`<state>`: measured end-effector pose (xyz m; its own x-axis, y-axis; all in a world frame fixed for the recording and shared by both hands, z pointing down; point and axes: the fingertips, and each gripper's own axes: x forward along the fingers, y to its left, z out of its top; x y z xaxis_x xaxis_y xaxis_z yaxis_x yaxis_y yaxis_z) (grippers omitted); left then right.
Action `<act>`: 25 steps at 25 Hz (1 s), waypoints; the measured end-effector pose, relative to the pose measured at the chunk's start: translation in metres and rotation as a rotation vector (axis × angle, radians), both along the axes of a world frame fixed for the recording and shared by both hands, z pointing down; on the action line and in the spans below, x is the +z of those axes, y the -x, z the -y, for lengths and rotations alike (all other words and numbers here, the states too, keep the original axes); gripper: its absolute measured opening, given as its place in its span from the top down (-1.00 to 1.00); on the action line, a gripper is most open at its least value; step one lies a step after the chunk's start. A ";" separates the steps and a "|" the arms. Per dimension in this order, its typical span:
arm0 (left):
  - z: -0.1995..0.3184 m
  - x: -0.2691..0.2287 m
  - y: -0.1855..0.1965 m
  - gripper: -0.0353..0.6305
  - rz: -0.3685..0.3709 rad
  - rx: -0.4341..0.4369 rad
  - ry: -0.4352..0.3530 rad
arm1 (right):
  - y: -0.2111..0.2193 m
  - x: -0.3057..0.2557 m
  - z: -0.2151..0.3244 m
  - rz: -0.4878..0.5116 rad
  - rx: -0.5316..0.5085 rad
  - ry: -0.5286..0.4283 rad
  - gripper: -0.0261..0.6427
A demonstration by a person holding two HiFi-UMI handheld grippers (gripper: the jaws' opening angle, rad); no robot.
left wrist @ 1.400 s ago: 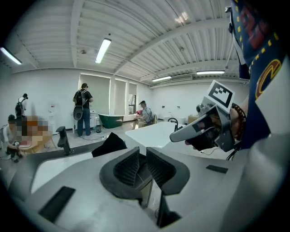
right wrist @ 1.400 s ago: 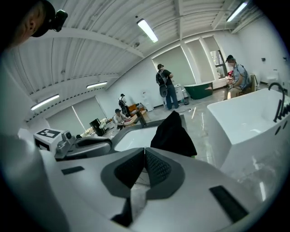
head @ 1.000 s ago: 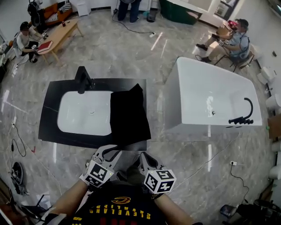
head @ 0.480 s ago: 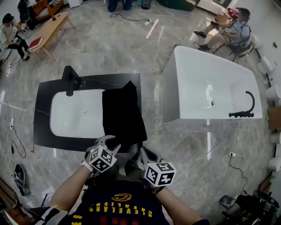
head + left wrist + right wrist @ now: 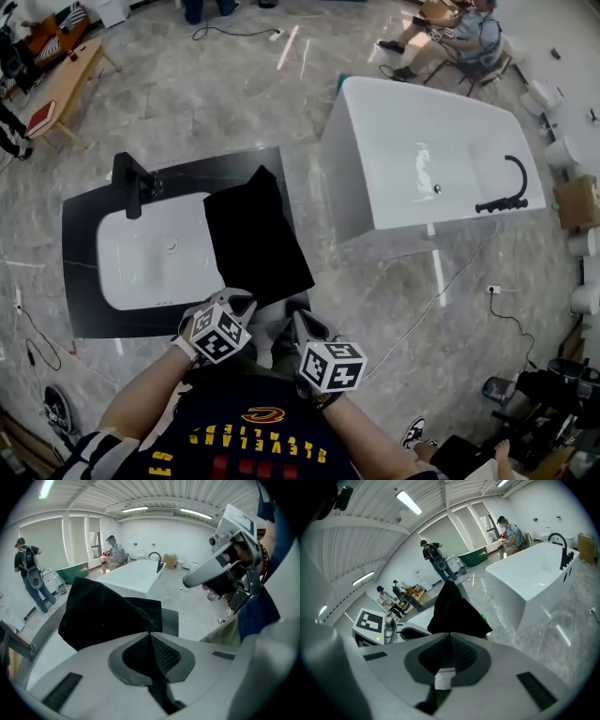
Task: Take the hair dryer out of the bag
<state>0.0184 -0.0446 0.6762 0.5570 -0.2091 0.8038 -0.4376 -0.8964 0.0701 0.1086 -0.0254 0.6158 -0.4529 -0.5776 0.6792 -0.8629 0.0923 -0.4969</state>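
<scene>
We find the black bag (image 5: pixel 253 234) lying just right of the sink (image 5: pixel 141 267), with no hair dryer showing; we judge it to be inside. The left gripper (image 5: pixel 150 633) is closing, no cloth between its jaws. The right gripper (image 5: pixel 450 634) is clenched and empty. Both sit at the sink's near right corner. Risk: a pinch on loose cloth alone drags the bag off toward the floor.

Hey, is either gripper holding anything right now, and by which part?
Right gripper: shut, empty. Left gripper: jaws closing at the near edge of the black bag; whether cloth is pinched cannot be told.
</scene>
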 end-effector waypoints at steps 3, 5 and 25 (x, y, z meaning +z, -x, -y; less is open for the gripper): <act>0.005 -0.018 -0.002 0.86 -0.068 -0.013 0.014 | 0.002 0.002 -0.006 -0.003 0.004 0.013 0.89; 0.014 -0.033 -0.002 0.86 -0.128 -0.050 0.025 | 0.003 0.004 -0.008 -0.006 0.002 0.016 0.89; 0.067 -0.082 0.005 0.86 -0.298 -0.216 -0.017 | 0.061 0.042 0.085 -0.103 -0.093 -0.023 0.63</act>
<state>0.0136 -0.1118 0.5943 0.7075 -0.3596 0.6084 -0.5798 -0.7876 0.2087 0.0480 -0.1106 0.6574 -0.4336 -0.5521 0.7122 -0.8965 0.1848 -0.4026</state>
